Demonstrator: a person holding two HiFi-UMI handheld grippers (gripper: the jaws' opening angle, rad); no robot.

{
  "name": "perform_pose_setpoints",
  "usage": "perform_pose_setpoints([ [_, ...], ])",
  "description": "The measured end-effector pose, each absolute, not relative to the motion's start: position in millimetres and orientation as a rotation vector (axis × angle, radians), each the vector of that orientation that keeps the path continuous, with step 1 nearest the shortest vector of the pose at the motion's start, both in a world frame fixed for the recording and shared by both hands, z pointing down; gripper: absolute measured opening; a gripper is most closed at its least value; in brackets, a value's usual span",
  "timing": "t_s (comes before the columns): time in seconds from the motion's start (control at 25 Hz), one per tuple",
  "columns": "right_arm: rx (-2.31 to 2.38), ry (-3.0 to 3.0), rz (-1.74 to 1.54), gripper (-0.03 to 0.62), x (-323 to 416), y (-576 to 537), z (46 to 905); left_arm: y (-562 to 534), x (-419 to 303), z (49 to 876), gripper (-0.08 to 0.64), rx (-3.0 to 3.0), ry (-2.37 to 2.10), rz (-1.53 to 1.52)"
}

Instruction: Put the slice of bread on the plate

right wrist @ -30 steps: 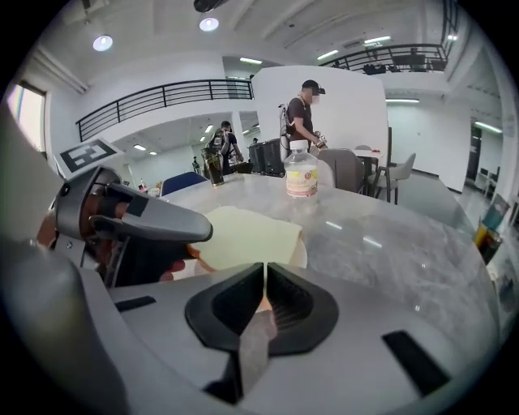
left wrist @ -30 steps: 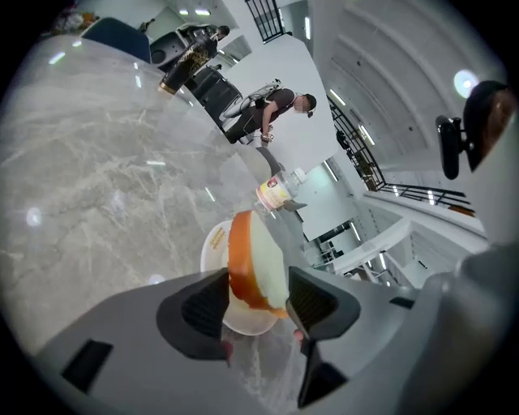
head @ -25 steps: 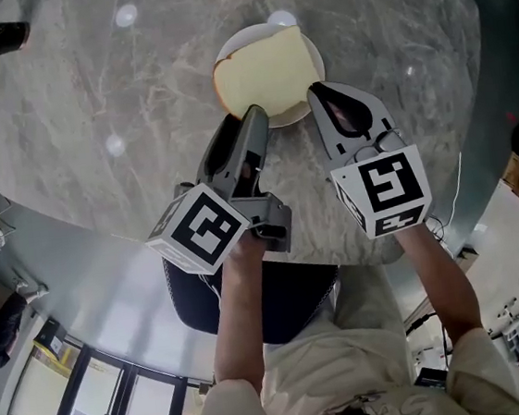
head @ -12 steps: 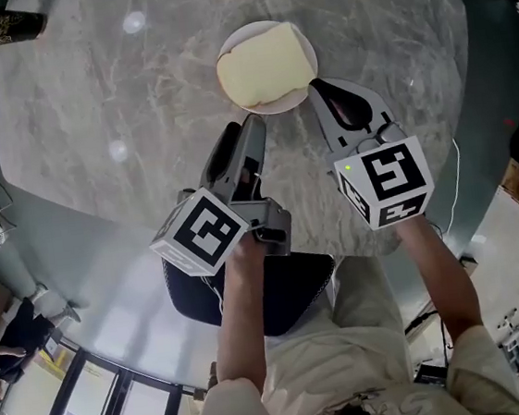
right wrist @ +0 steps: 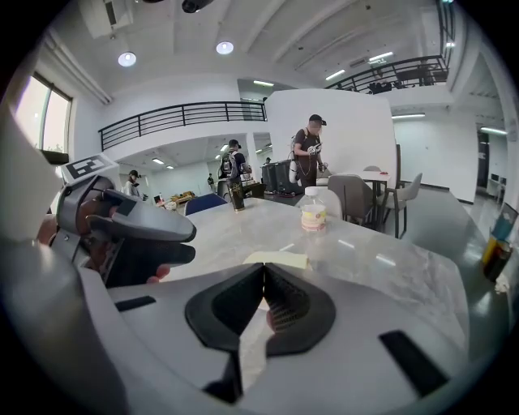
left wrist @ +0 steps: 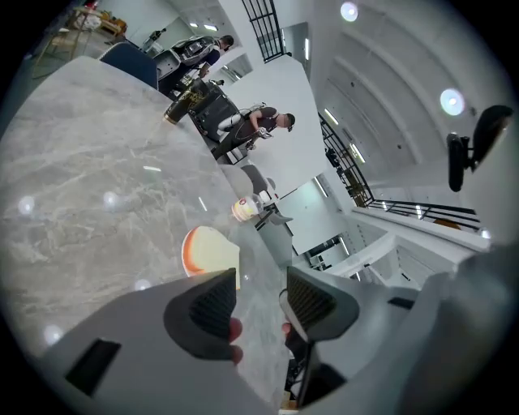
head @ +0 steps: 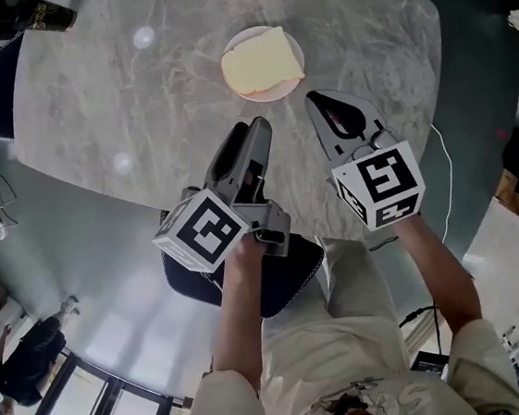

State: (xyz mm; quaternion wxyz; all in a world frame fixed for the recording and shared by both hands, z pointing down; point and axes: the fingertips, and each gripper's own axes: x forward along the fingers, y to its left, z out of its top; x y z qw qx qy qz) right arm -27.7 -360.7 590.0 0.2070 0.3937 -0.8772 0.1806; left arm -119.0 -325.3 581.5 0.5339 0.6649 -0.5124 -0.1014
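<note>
Since a second ago we had drawn both claws back toward the body, so that the plate (head: 248, 94), which had sat right at their tips, now lay well ahead of them across the marble table (head: 136, 104). The slice of bread (head: 263, 59) rested flat on that plate, filling most of it with one corner reaching the rim. From this we judged the placing done and the retreat a way of clearing the food.

The left gripper (head: 255, 130) pointed at the plate from the near left. In its own view the jaws stood a moderate way apart with nothing between them, and the bread (left wrist: 212, 251) showed just beyond the left jaw. We read that gap as the jaws left apart after a release.

The right gripper (head: 313, 103) sat beside it, a little nearer the plate. Its jaws were pressed together on nothing, with the bread (right wrist: 280, 259) straight ahead past the tips and a small jar (right wrist: 313, 212) farther on. With no grasp left to make, we took its closed, idle state as simply parked.
</note>
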Motion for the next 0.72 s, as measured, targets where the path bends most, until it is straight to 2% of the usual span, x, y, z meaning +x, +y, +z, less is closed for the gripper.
perform_pose_setpoints([
  [0.32, 1.063, -2.494, 0.444, 0.005, -14, -319, 539, -284, -109, 528, 0.139, 1.629, -1.265, -0.258],
  [0.48, 1.058, -2.523, 0.431, 0.005, -5, -299, 511, -260, -103, 504, 0.137, 1.631, -1.283, -0.266],
  [0.72, 1.091, -2.558, 0.465, 0.005, 4, -272, 475, -231, -96, 466, 0.061, 1.648, -1.309, -0.275],
])
